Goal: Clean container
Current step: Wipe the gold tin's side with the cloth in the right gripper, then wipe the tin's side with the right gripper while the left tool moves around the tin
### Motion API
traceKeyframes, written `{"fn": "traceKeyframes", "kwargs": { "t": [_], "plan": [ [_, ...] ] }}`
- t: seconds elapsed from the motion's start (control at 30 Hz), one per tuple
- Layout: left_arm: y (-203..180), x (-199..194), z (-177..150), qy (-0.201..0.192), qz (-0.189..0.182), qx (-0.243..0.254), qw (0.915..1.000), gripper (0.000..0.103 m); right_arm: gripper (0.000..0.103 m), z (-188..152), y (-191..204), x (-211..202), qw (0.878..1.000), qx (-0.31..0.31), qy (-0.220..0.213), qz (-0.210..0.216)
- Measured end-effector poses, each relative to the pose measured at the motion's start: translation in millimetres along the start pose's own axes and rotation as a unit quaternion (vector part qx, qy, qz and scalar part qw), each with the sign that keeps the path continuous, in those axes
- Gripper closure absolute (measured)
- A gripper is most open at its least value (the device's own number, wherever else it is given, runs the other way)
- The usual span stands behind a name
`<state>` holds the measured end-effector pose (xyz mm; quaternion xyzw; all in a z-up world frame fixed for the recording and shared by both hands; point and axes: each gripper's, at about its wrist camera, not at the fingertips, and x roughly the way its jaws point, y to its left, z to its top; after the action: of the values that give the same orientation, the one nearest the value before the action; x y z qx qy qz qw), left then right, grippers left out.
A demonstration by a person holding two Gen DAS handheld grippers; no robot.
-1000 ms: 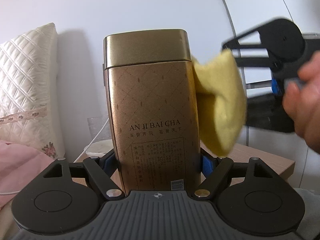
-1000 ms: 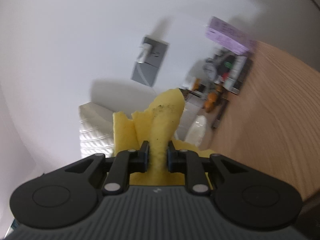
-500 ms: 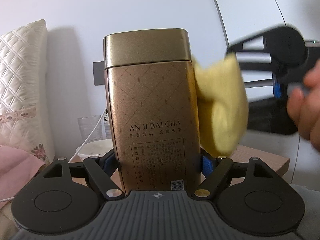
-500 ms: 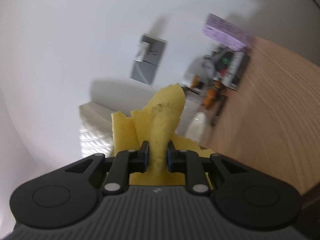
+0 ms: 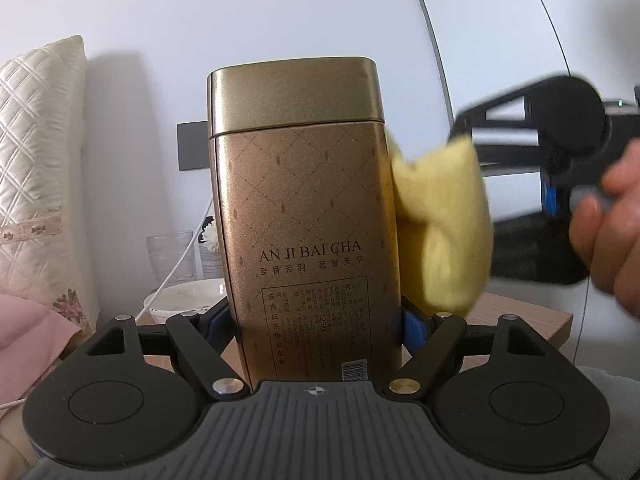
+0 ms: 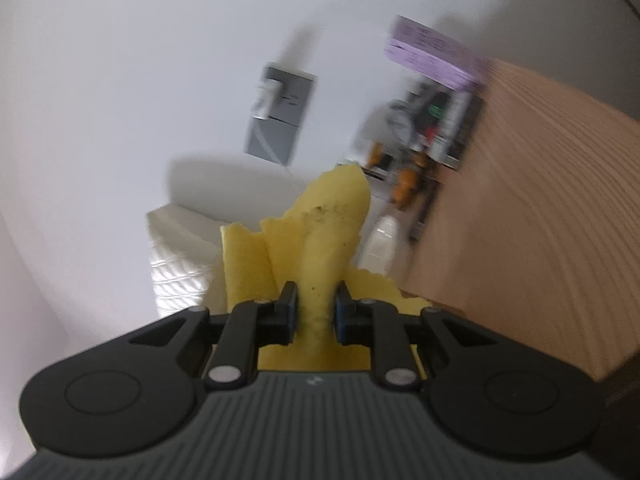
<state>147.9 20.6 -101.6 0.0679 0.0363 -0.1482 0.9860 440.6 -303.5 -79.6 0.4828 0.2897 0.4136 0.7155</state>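
Squarely in the centre of the left wrist view stands the gold tea tin (image 5: 304,236), upright, lid on, its printed face toward the camera. The left gripper (image 5: 316,322) has its fingers closed against the tin's two lower sides, blue pads touching the metal. At the tin's right edge a yellow cloth (image 5: 444,232) presses against the side wall, folded and bunched. It hangs from the right gripper (image 5: 560,140), which enters blurred from the right of the frame with the person's hand (image 5: 608,232) wrapped around its handle.

From the right wrist view, the right gripper's fingers (image 6: 288,310) are drawn nearly together, pinching a fold of the yellow cloth, which rises above them with dark specks on it; the tin itself cannot be made out here.

Behind the tin, lower left of the left wrist view, a white bowl (image 5: 184,304) and a clear glass (image 5: 170,256) sit on a wooden worktop (image 5: 520,316). A quilted cream headboard (image 5: 38,168) fills the left edge.
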Motion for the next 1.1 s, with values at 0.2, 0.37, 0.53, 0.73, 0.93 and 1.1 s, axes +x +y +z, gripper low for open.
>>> {"fn": "traceKeyframes", "kwargs": {
  "t": [0.2,0.37,0.53,0.73,0.93,1.1],
  "plan": [
    [15.6,7.0,1.5,-0.001,-0.013,0.002,0.9999,0.021,0.082,5.9,13.1,1.0,1.000,-0.009,0.000,0.027],
    [25.6,13.1,3.2,0.000,-0.021,0.004,0.9998,0.021,0.082,5.0,10.3,0.7,1.000,-0.006,-0.001,0.021],
    [37.4,18.6,5.0,0.001,-0.030,0.006,0.9995,0.021,0.082,4.5,6.1,1.7,1.000,0.005,0.002,0.018],
    [52.6,26.7,7.6,0.003,-0.044,0.008,0.9990,0.021,0.081,10.0,16.5,0.9,0.999,-0.007,-0.004,0.042],
    [66.5,35.3,10.3,0.006,-0.052,0.011,0.9986,0.021,0.081,4.1,-7.2,3.5,1.000,0.020,0.007,0.006],
    [80.4,42.1,12.7,0.008,-0.063,0.011,0.9979,0.021,0.081,11.2,2.4,5.3,1.000,0.013,0.006,0.027]
  ]
}}
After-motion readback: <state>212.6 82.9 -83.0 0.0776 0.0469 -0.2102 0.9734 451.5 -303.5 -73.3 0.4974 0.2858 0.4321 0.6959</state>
